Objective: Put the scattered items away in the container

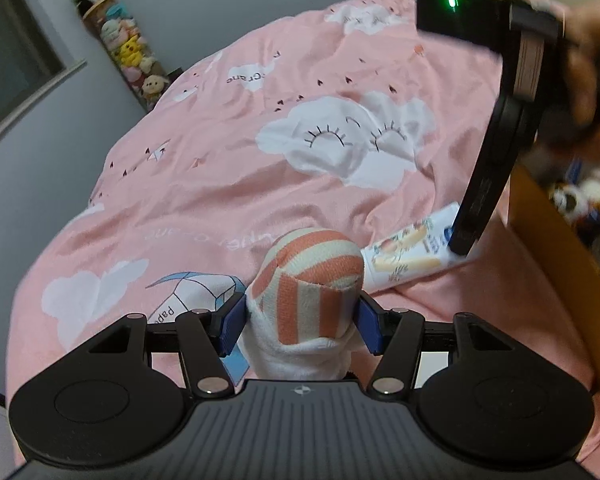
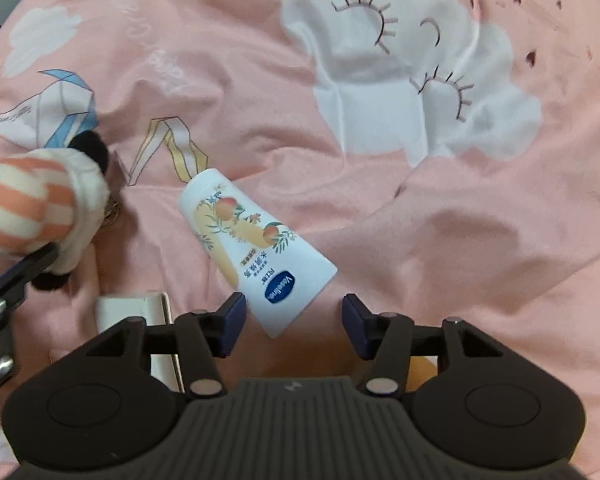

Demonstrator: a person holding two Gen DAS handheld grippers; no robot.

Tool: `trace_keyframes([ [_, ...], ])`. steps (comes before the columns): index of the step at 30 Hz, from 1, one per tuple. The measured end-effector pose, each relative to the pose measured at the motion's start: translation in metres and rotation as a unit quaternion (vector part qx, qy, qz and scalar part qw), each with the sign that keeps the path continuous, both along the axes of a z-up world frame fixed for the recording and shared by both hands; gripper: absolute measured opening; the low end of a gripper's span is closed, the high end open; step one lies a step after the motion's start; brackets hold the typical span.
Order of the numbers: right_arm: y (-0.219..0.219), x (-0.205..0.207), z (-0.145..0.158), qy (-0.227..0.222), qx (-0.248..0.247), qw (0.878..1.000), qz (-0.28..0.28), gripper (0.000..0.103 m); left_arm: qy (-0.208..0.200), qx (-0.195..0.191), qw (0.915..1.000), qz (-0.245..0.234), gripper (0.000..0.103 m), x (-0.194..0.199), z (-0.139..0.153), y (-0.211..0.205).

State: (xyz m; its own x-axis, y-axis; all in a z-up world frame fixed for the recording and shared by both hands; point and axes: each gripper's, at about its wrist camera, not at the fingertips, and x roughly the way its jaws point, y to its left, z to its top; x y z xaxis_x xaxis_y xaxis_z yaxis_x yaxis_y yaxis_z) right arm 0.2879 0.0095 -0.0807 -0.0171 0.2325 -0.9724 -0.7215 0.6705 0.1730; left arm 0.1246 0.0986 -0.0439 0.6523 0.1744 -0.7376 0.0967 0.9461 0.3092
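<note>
Diagonally: tube (image 2: 252,248), crimped end toward right gripper (image 2: 294,322).

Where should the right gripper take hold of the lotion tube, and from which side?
Grip the lotion tube across its flat body near the wide crimped end, coming straight down from above. It lies flat on the quilt, tapering toward the cap, so the broad end probably gives the pads most to bite on. The right gripper already hangs over that end, jaws open; it likely needs a roll to square across the tube's slant.

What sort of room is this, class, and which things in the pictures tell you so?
Probably a bedroom: a pink quilt printed with clouds covers what looks like a bed, a column of plush toys stands by the wall, and a lotion tube lies on the quilt.
</note>
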Motion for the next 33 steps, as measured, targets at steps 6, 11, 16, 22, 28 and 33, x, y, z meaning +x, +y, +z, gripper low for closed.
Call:
trace_keyframes([
  [6, -0.004, 0.005, -0.011, 0.041, 0.024, 0.998, -0.045, 0.043, -0.010, -0.035, 0.9986, 0.038, 0.067, -0.005, 0.010, 0.013],
  [11, -0.011, -0.006, 0.014, 0.014, 0.060, 0.997, -0.052, 0.022, -0.017, -0.046, 0.9977, 0.047, 0.067, -0.011, 0.016, 0.013],
  [16, -0.010, -0.026, 0.040, 0.016, 0.132, 0.990, -0.044, 0.012, -0.026, -0.065, 0.9958, 0.060, 0.067, -0.015, 0.024, 0.014],
  [22, -0.003, -0.040, 0.046, -0.014, 0.170, 0.984, -0.053, 0.001, -0.032, -0.105, 0.9910, 0.077, 0.067, -0.022, 0.035, 0.019],
  [28, -0.017, -0.049, 0.065, -0.042, 0.195, 0.978, -0.065, 0.001, -0.043, -0.125, 0.9881, 0.079, 0.067, -0.034, 0.046, 0.015],
  [33, -0.040, -0.062, 0.091, -0.061, 0.211, 0.973, -0.074, 0.001, -0.056, -0.142, 0.9863, 0.064, 0.067, -0.043, 0.056, 0.005],
])
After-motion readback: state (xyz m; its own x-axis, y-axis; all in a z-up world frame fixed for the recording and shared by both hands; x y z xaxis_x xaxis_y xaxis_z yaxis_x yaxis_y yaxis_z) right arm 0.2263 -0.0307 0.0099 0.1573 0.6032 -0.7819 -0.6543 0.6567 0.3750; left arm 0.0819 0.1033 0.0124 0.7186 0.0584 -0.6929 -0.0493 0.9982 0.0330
